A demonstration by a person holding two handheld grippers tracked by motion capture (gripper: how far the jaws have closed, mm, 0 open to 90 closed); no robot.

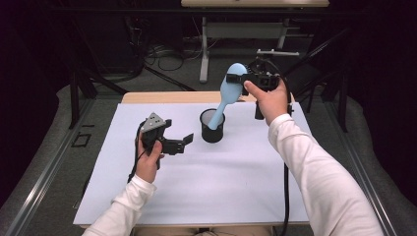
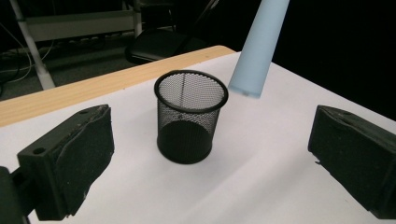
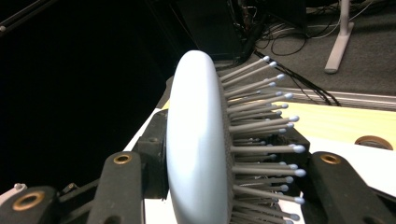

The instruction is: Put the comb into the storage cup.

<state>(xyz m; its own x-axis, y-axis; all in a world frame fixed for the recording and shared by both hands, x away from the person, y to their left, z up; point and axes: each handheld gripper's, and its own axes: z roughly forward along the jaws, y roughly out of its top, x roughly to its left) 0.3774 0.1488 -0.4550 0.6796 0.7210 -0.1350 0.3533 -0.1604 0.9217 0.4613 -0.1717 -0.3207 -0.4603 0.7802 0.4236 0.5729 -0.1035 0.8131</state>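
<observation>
High view: right gripper clamps blue hairbrush head, handle over mesh cup; left gripper spread, cup ahead of it.

White long sleeves; black grippers with brass screws, foam-padded jaws, trailing black cables.

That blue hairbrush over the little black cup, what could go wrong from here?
1. The hairbrush hangs tilted, its handle end near the rim of the mesh cup; it might catch the rim rather than slide in.
2. The cup looks light and stands free; the open left tool is beside it, not holding it, so a nudge could tip it.
3. The right tool pinches the brush head across its bristles, so the brush may twist.
</observation>
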